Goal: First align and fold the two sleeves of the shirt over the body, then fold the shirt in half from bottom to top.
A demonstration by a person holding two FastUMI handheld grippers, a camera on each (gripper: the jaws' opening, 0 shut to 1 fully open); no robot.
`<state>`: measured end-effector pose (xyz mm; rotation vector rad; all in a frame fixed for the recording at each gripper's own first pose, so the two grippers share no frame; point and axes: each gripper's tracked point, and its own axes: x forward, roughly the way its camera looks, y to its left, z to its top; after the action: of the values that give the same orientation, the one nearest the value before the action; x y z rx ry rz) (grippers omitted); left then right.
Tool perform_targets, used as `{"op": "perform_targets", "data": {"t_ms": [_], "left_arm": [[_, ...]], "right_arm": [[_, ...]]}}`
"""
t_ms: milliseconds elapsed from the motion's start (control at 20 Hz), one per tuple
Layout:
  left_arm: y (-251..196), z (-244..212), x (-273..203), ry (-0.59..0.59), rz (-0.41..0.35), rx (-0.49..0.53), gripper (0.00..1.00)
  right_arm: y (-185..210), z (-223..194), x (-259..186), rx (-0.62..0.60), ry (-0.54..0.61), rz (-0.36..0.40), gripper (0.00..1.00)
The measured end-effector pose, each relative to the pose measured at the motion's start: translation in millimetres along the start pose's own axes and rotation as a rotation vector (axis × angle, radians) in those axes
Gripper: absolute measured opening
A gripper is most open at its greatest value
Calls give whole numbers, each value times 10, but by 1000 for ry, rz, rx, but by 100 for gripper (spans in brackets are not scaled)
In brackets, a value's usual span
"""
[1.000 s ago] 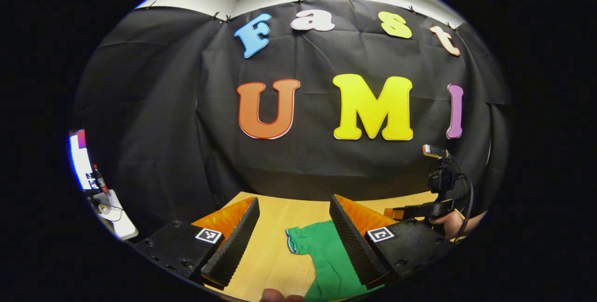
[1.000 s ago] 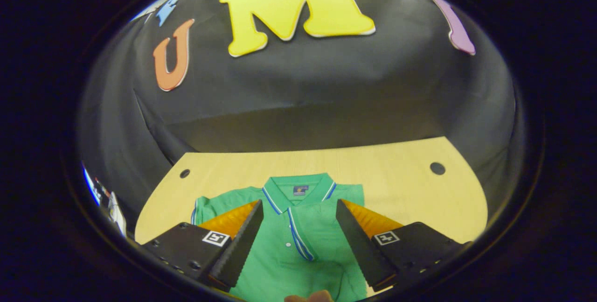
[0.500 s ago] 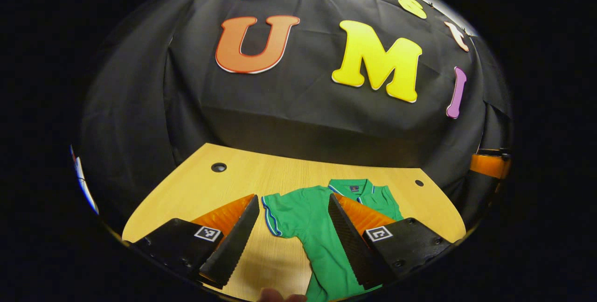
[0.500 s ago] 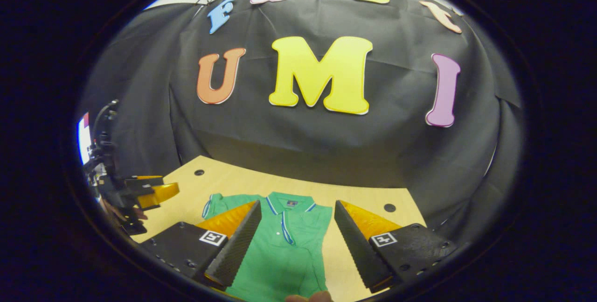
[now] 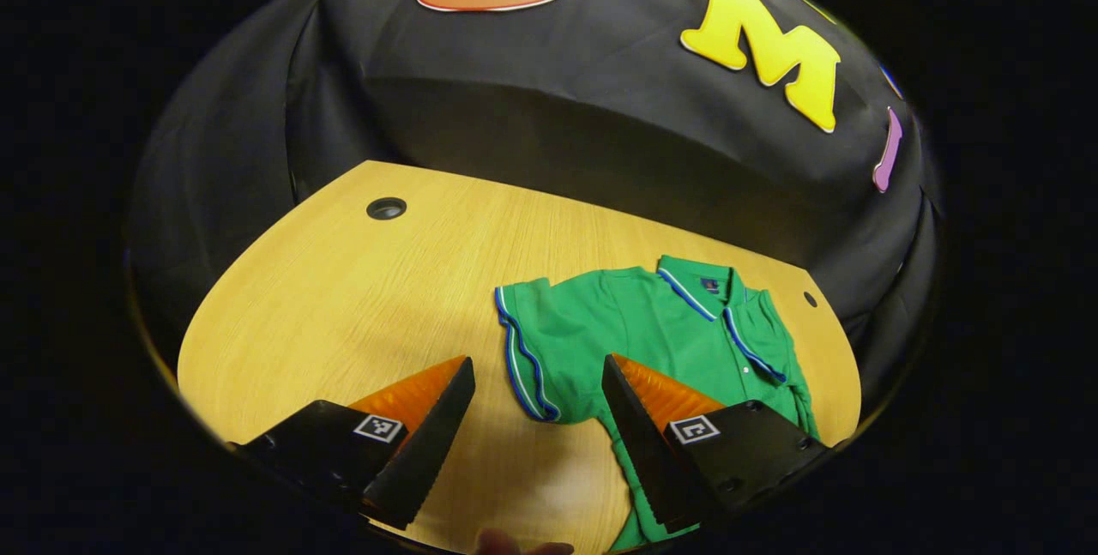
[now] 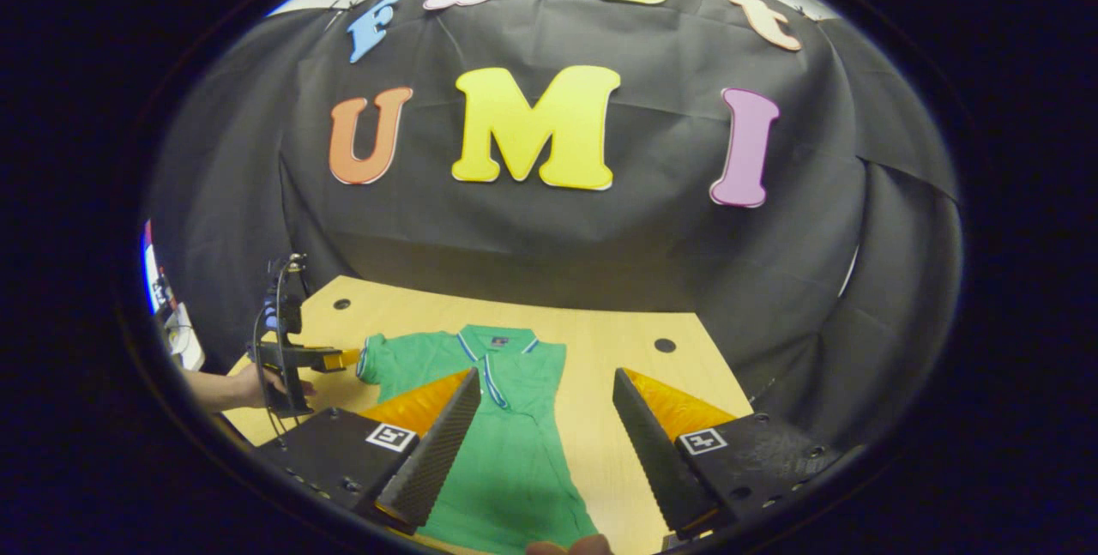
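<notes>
One shirt, one table, two grippers, two table holes.

On the table (image 5: 343, 298) lay one green shirt (image 5: 652, 332) with one sleeve (image 5: 536, 340) spread out; two round holes (image 5: 386, 208) pierced the table's far edge; two grippers (image 5: 536, 435) (image 6: 542, 443) hung over it.

The shirt (image 5: 652, 340) lies on the table (image 5: 343, 298), its one spread sleeve (image 5: 536, 349) apparently nearest the left tool (image 5: 536, 418).

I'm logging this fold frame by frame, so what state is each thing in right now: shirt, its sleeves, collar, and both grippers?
shirt: flat on the table, front up, body not folded.
left sleeve: spread out to the side, unfolded.
right sleeve: appears already folded in; that side's edge runs straight.
collar: lying flat, at the far end.
left gripper: open, empty, near the left sleeve.
right gripper: open, empty, above the shirt.
</notes>
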<state>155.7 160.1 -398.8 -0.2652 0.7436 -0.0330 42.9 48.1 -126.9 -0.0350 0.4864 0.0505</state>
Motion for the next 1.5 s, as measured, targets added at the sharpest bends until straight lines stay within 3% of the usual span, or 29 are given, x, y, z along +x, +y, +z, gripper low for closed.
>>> {"op": "perform_targets", "data": {"t_ms": [300, 550, 750, 800, 900, 1200, 1500], "left_arm": [[94, -161, 279, 65, 14, -55, 93], [-1, -189, 374, 80, 4, -44, 87], [-84, -229, 407, 107, 5, -43, 72], [-45, -229, 430, 102, 28, -46, 48], [-17, -232, 449, 103, 50, -32, 25], [-138, -184, 449, 113, -2, 7, 3], [-206, -91, 327, 107, -3, -36, 2]], "right_arm": [[-126, -108, -47, 29, 31, -21, 95], [-265, -155, -34, 61, 37, -42, 95], [-375, -222, -24, 89, 51, -61, 95], [-385, -257, -14, 105, 61, -62, 95], [-451, -282, -14, 140, 67, -71, 95], [-684, -327, -32, 184, 67, -114, 96], [-797, -352, -55, 186, 54, -133, 95]]}}
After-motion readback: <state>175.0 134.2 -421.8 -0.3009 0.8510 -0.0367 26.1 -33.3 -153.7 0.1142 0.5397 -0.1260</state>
